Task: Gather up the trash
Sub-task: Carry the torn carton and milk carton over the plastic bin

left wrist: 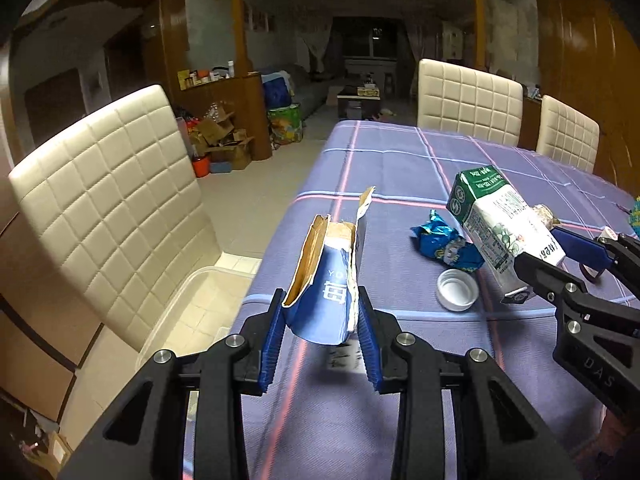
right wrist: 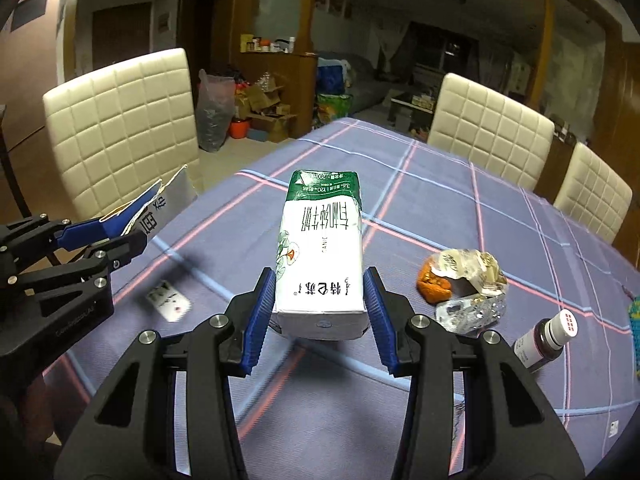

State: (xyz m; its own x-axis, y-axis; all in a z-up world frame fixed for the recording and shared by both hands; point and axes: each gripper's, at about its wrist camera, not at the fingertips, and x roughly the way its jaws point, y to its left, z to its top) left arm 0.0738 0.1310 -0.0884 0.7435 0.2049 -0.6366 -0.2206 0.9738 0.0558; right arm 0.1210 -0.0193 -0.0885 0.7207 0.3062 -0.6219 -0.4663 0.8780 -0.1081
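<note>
My left gripper (left wrist: 320,316) is shut on a torn blue and white paper carton (left wrist: 326,276) and holds it above the table's left edge. My right gripper (right wrist: 320,300) is shut on a green and white milk carton (right wrist: 320,252), lifted off the table; it also shows in the left wrist view (left wrist: 504,232). On the table lie a crumpled blue wrapper (left wrist: 444,240), a white bottle cap (left wrist: 456,290), a crumpled clear wrapper with orange food (right wrist: 464,280) and a small white card (right wrist: 168,300).
The table has a purple plaid cloth (left wrist: 400,168). A clear plastic bin (left wrist: 192,308) stands on the floor left of the table. Cream padded chairs (left wrist: 112,200) stand around it. A small dark bottle with a white cap (right wrist: 548,340) stands at the right.
</note>
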